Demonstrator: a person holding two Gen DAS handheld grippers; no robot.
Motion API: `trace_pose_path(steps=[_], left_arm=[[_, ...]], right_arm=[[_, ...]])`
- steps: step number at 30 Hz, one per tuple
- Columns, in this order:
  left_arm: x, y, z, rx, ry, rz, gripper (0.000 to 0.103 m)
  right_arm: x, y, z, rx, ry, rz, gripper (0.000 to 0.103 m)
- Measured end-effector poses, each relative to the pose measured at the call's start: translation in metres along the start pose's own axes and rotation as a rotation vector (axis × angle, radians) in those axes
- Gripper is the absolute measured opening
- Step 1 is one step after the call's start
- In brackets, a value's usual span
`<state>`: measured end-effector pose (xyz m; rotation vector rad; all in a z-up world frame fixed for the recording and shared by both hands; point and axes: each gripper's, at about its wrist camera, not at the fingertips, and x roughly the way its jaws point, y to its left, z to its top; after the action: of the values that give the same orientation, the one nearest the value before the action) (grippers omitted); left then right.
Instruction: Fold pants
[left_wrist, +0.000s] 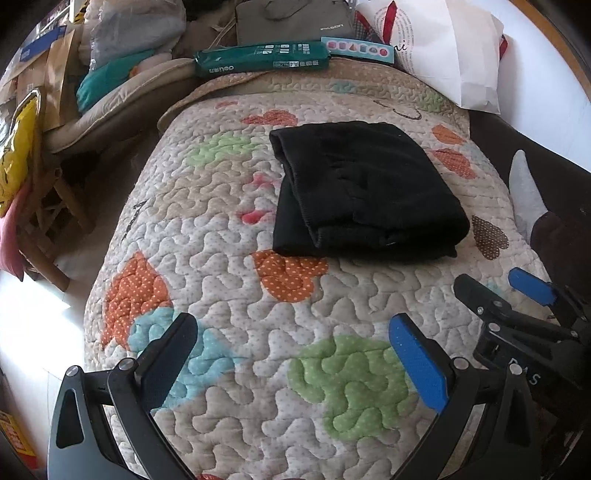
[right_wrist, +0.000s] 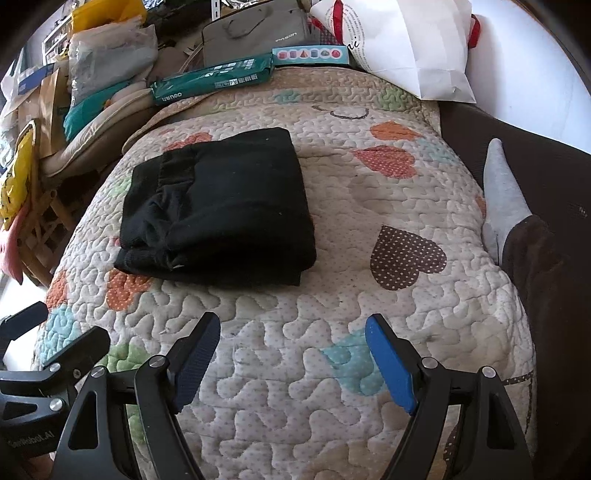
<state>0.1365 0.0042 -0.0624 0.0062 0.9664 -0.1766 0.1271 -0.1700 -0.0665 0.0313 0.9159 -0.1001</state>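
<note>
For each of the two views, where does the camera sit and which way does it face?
Left wrist view: on the left gripper, facing forward over the quilt at the folded black pants; own open fingers show, right gripper at right edge.
Right wrist view: on the right gripper, facing likewise, pants further left; left gripper's fingers at left edge.
Shared: pants, quilt, green package, white bag.

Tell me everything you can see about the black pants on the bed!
The black pants look soft and knitted, folded into a thick, roughly rectangular bundle with several layers stacked. The layered edges face the left side. They lie flat on the heart-patterned quilt, which is all that touches them. Both grippers are open and away from them.
</note>
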Motion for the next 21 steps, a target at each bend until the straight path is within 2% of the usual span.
trace_pose_path(steps=[21], left_arm=[[-0.007, -0.006, 0.0, 0.017, -0.01, 0.006, 0.103]], right_arm=[[-0.011, 0.004, 0.0, -0.016, -0.048, -0.024, 0.087]])
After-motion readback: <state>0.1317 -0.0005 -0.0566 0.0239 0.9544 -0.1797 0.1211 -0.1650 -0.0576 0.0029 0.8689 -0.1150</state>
